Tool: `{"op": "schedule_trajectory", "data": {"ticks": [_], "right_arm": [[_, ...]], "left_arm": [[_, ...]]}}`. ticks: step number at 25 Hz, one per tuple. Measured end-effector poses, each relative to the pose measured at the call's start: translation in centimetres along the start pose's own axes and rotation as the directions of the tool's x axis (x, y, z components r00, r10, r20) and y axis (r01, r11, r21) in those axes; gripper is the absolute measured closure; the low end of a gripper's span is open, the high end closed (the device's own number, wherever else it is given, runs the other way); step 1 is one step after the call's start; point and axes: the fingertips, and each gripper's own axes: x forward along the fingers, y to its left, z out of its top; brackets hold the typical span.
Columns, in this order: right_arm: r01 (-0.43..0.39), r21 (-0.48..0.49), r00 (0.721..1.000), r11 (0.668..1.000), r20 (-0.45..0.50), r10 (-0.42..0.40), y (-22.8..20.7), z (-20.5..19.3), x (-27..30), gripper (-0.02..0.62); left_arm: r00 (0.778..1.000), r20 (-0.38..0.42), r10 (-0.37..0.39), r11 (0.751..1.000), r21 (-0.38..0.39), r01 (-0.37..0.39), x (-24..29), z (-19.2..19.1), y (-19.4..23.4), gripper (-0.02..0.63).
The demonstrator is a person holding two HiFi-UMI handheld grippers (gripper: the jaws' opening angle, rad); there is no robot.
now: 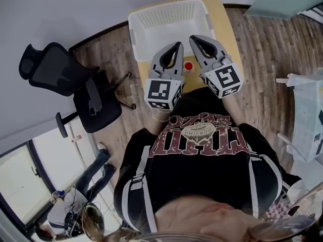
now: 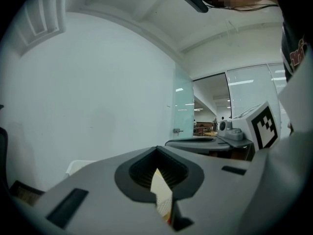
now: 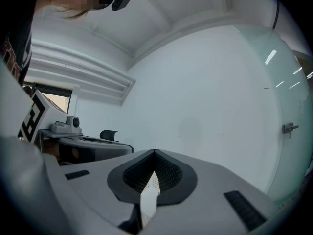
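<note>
Far to your left, a black office chair [image 1: 75, 89] stands on the wood floor, well apart from the worktop [image 1: 223, 24]. Your left gripper [image 1: 177, 44] is held over the worktop's near edge. Its jaws are pressed together at the tips with nothing pinched, and only a narrow slit behind the tips shows white mesh through it. Between the two grippers a small red round thing [image 1: 189, 66] sits on the worktop, just in front of the white mesh basket [image 1: 169, 11] and touched by neither. Your right gripper [image 1: 194, 37] is closed the same way — tips together, empty. In the head view both sets of tips lie over the basket's near rim.
</note>
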Motion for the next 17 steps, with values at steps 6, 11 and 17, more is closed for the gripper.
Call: {"op": "schedule_trajectory", "data": {"ticks": [6, 11, 17], "right_arm": [[-0.007, 0.004, 1.0, 1.0, -0.002, 0.007, 0.29, -0.1, 0.15, 0.578], [-0.007, 0.004, 1.0, 1.0, -0.006, 0.007, 0.5, -0.14, 0.22, 0.578], [-0.014, -0.005, 1.0, 1.0, -0.008, 0.014, 1.06, -0.23, 0.2, 0.578]], "left_arm": [[1.0, 0.0, -0.002, 1.0, 0.0, 0.002, 0.0, -0.08, 0.16, 0.561], [1.0, 0.0, -0.004, 1.0, -0.001, 0.004, -0.19, -0.09, 0.26, 0.561], [1.0, 0.001, -0.002, 1.0, -0.002, 0.002, -0.56, -0.2, 0.32, 0.561]]}}
